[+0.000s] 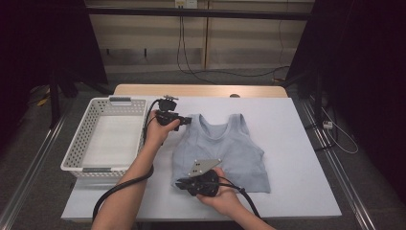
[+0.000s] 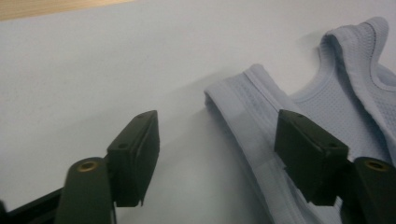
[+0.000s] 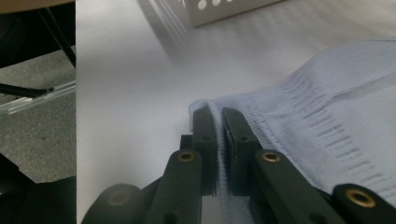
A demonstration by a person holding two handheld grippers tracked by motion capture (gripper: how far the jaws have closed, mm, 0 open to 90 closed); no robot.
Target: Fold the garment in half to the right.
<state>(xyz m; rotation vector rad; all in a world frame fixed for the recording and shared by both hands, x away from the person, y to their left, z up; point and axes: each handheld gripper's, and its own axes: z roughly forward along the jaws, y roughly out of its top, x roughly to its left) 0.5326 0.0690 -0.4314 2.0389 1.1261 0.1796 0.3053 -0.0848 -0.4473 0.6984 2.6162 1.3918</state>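
Pale-blue tank top flat on the tabletop: your right gripper pinches its near-left hem corner; your left gripper, jaws apart, straddles the far-left strap.

Overhead forward; gripper cameras close, perhaps sharing top

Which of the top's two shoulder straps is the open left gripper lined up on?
The strap on the basket side of the top, lying between the left gripper's fingers in its own view; the other strap lies farther off.
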